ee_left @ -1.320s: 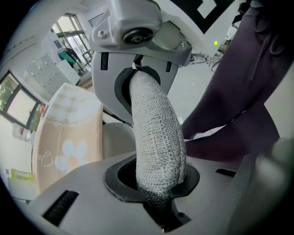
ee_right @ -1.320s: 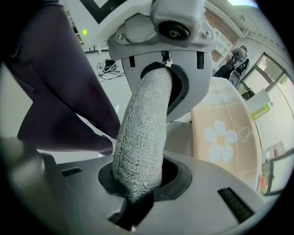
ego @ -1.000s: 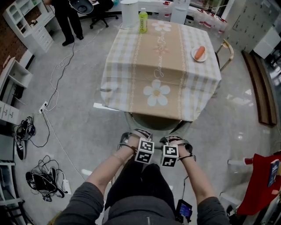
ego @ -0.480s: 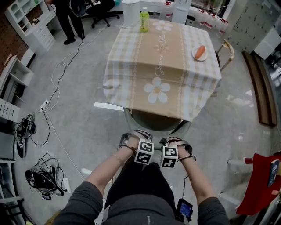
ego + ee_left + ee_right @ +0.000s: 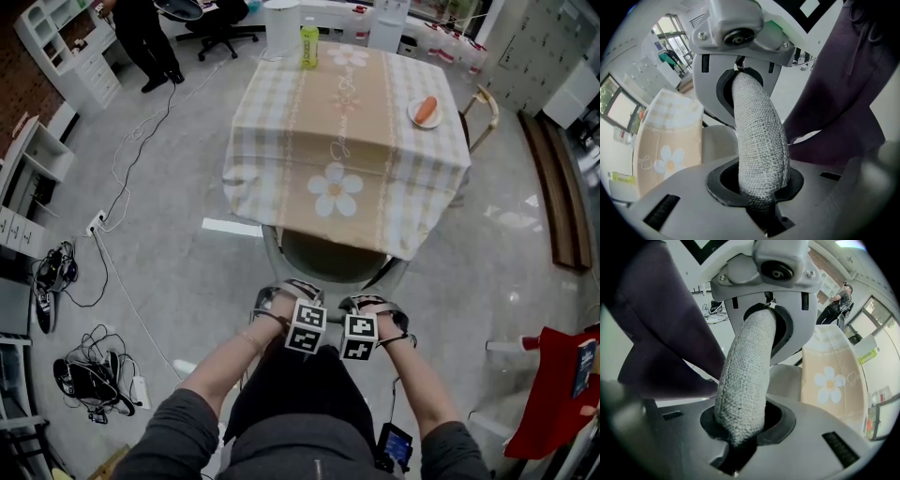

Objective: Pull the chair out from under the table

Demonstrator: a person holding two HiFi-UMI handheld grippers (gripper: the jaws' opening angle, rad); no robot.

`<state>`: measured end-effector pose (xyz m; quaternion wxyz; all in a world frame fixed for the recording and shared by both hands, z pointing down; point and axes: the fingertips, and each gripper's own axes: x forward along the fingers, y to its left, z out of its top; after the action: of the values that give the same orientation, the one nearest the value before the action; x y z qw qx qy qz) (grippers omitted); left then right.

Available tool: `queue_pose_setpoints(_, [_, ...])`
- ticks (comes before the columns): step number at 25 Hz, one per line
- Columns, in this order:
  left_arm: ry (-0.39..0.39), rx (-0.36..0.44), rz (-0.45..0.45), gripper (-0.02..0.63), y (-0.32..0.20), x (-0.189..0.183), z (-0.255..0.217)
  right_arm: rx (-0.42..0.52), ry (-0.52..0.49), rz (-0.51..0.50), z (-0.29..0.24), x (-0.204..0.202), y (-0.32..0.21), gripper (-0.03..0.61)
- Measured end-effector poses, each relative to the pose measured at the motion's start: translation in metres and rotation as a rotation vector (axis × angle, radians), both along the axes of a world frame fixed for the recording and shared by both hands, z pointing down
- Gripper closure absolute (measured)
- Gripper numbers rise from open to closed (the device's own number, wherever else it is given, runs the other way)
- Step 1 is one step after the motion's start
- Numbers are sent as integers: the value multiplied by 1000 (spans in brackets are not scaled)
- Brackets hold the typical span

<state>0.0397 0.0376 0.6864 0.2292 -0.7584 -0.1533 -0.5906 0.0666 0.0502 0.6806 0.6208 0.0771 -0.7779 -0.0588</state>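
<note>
The left tool (image 5: 284, 298) has its jaws drawn in to a narrow gap and clamped on the grey woven top rail (image 5: 760, 133) of the chair (image 5: 330, 261). The right tool (image 5: 377, 306) is clamped the same way on that rail, just beside the left. Both tools point steeply down, and the person's dark-clad legs are close behind them. The rail's long axis runs left to right from one tool to the other. The chair's seat lies ahead of both tools, on the far side of the rail. Its front part is tucked under the hanging edge of the checked tablecloth (image 5: 281, 112) on the table (image 5: 246, 228). Neither hand is nearer, as they share the rail evenly. The pull should therefore go straight back toward the person, square to the rail. Equal force from both tools would probably keep the chair from swinging as it clears the table.
</note>
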Motion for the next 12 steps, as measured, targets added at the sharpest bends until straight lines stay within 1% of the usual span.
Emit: queue_pose_setpoints(12, [1, 2, -10, 525, 31, -3, -2, -1, 4, -11, -3, -2, 31, 508])
